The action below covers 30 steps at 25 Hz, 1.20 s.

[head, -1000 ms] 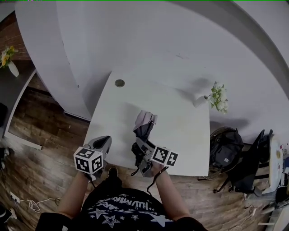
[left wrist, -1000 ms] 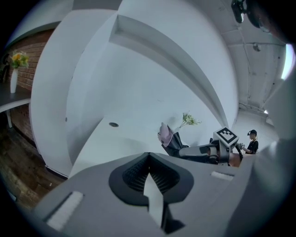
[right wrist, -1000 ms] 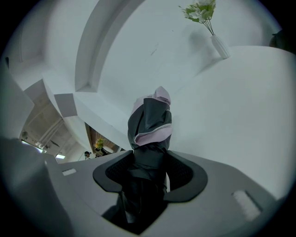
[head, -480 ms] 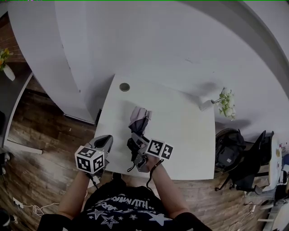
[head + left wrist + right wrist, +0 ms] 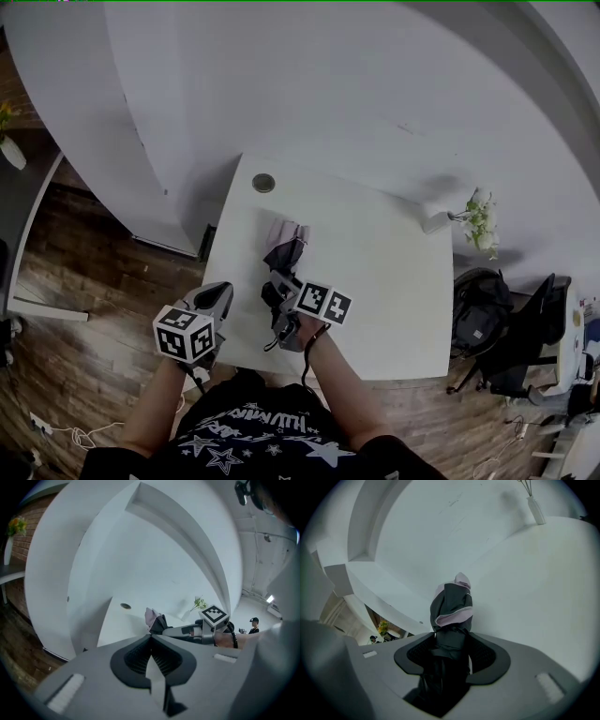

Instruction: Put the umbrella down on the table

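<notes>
A folded dark grey and pink umbrella (image 5: 284, 246) (image 5: 451, 606) is held over the white table (image 5: 384, 281), its fabric end pointing away from me. My right gripper (image 5: 278, 283) (image 5: 451, 645) is shut on its lower, dark part. Whether the far end touches the tabletop I cannot tell. My left gripper (image 5: 217, 298) (image 5: 151, 641) hangs at the table's front left edge, shut with nothing in it. In the left gripper view the umbrella (image 5: 153, 618) and the right gripper (image 5: 187, 631) show ahead to the right.
A small round disc (image 5: 263, 183) lies near the table's far left corner. A white vase with flowers (image 5: 469, 217) (image 5: 536, 509) stands at the far right edge. A curved white wall runs behind. A dark bag and chair (image 5: 483, 319) stand on the wooden floor at right.
The right gripper has carried the umbrella forward and lower over the table. The left gripper has moved forward a little beside the table's front left edge.
</notes>
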{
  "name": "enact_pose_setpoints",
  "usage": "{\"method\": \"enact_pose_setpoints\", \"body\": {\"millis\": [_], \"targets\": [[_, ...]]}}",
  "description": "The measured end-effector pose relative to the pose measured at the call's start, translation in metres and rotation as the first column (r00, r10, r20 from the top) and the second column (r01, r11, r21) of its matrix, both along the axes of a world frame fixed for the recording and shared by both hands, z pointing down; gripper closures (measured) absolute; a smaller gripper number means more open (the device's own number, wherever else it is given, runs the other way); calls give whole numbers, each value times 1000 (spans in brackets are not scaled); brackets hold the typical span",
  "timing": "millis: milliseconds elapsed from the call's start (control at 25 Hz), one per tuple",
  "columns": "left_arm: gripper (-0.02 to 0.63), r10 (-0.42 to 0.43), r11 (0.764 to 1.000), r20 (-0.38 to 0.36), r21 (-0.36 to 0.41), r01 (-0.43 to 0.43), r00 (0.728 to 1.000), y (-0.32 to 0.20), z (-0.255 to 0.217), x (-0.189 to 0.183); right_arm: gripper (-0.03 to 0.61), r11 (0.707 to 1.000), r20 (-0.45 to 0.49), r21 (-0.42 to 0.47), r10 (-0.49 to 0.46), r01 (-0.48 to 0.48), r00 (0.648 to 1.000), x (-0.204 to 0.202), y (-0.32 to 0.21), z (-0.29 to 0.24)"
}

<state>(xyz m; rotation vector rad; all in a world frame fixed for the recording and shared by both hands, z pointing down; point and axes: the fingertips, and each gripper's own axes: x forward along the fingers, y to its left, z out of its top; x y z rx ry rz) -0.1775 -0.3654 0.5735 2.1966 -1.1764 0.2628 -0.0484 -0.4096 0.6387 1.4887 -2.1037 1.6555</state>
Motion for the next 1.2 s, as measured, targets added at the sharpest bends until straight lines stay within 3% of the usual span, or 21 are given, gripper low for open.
{"method": "enact_pose_setpoints", "body": {"millis": [640, 880, 1200], "targets": [[611, 27, 1000, -2, -15, -27, 1000, -9, 6, 5, 337, 997, -199, -61, 36, -49, 979, -1, -19, 19], [611, 40, 999, -1, 3, -40, 999, -8, 1, 10, 337, 993, -202, -104, 25, -47, 979, -7, -16, 29], [611, 31, 1000, 4, 0, -31, 1000, -2, 1, 7, 337, 997, -249, -79, -23, 4, 968, -6, -19, 27]]}}
